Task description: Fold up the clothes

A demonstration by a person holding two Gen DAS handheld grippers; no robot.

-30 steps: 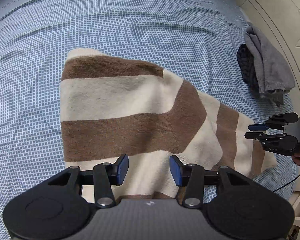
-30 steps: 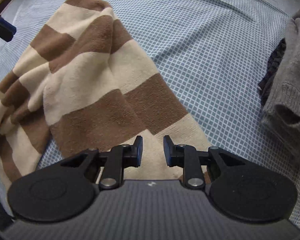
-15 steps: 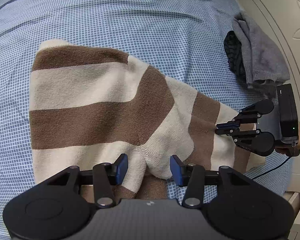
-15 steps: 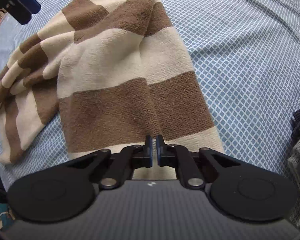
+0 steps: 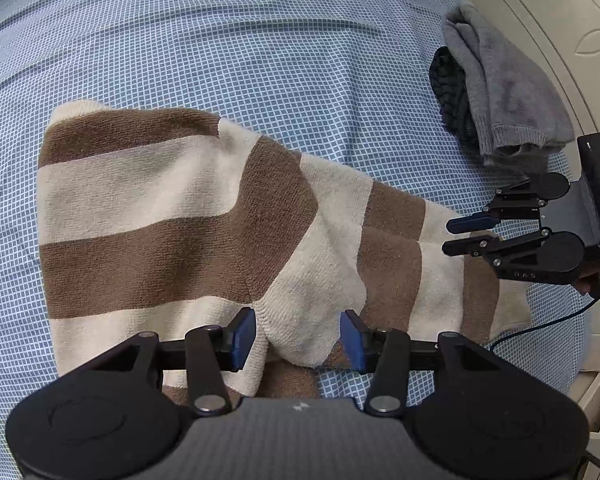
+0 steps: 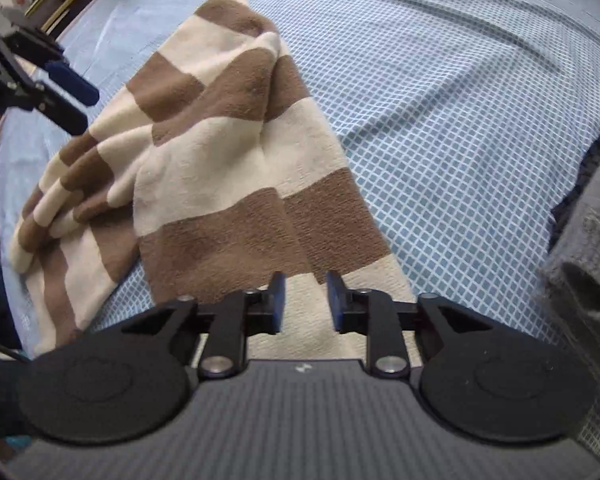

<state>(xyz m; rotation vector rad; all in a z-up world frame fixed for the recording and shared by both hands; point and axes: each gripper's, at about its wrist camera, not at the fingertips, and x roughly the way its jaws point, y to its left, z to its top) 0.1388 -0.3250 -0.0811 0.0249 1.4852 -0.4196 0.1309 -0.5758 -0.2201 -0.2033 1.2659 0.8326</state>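
Note:
A brown-and-cream striped sweater [image 5: 172,216] lies partly folded on the blue checked bedsheet [image 5: 260,40]. My left gripper [image 5: 298,338] hovers open over the sweater's near edge, with a cream fold lying below the gap between its pads and not pinched. In the left wrist view my right gripper [image 5: 448,237] is at the sweater's right end, held by a hand. Its jaws are opening and nothing is between them. The right wrist view shows the right gripper [image 6: 306,302] above the cream hem of the sweater [image 6: 220,168], and the left gripper [image 6: 86,109] at the far left.
A grey knit garment [image 5: 508,92] lies over a dark one [image 5: 450,92] at the bed's right side, and the grey garment [image 6: 588,264] is close on the right in the right wrist view. A cream bed frame [image 5: 540,20] curves behind. A black cable [image 5: 540,324] trails from the right gripper.
The right gripper closed to shut over the sweater's end, then opened again and drew back slightly. The left gripper shifted sideways along the sweater's near edge, still open.

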